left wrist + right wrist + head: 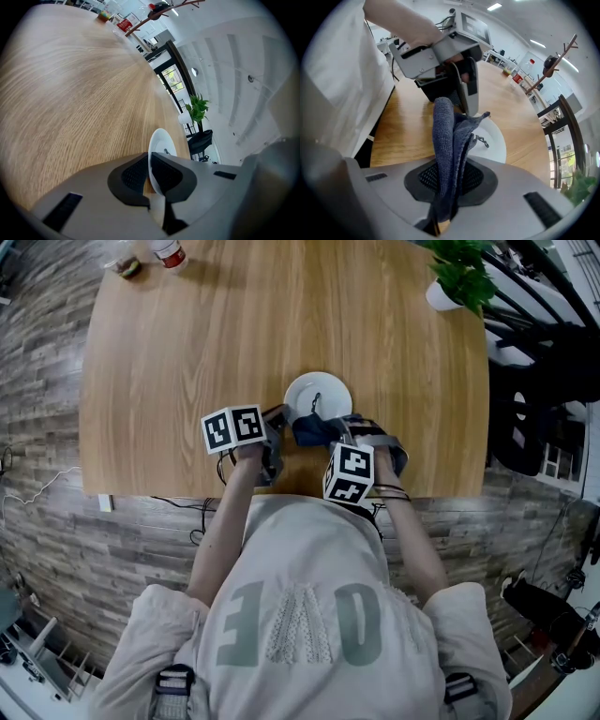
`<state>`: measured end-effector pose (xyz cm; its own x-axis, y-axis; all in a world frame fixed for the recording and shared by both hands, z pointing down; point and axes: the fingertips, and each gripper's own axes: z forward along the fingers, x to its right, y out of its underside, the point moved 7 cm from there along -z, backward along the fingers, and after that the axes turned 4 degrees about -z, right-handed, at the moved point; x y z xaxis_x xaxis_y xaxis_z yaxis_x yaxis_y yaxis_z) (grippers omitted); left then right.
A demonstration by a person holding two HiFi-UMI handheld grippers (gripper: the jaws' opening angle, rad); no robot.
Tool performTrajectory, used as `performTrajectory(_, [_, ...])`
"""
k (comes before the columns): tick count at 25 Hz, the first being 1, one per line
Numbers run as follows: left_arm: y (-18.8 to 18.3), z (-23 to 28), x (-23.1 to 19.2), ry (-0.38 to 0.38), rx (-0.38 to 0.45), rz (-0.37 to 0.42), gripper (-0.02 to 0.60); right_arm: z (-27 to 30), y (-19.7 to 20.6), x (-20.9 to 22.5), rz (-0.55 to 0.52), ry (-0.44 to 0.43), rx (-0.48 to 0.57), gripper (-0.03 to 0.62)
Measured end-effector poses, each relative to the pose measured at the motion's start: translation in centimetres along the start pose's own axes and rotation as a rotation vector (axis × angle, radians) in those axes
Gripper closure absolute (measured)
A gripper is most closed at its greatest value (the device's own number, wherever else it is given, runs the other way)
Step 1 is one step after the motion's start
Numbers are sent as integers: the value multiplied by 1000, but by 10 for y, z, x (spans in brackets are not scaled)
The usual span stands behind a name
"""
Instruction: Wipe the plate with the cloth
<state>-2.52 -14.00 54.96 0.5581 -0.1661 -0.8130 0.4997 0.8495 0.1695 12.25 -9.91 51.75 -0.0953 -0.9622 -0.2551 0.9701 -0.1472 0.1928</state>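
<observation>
A small white plate [319, 395] lies on the wooden table [187, 352] near its front edge. My left gripper [278, 425] is shut on the plate's near left rim; in the left gripper view the plate [161, 143] stands edge-on between the dark pads [133, 176]. My right gripper [323, 432] is shut on a dark blue cloth [312, 430], bunched at the plate's near edge. In the right gripper view the cloth [447, 133] stands up from the jaws, over the plate [494, 140], right beside the left gripper [461, 91].
A potted green plant [457, 276] stands at the table's far right corner. A red-capped bottle [170, 253] and a small item [127, 266] sit at the far left. Dark chairs and gear [539, 399] crowd the floor to the right.
</observation>
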Motion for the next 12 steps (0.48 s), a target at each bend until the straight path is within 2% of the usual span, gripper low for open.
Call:
performTrajectory(4, [-1,-1,0,3,7,-6,554,-9,-9,-15,22,-58,47,542])
performTrajectory(6, [-1,-1,0,5,6,-7,554,-12,-10,-11,45,-48,68,541])
performTrajectory(10, [-3,1,0,8,6,-8,554,-14,-1,33,142,93,69,541])
performTrajectory(12, [-3,2,-2,8,6,-10,554,-8,5,61,147,166,39,541])
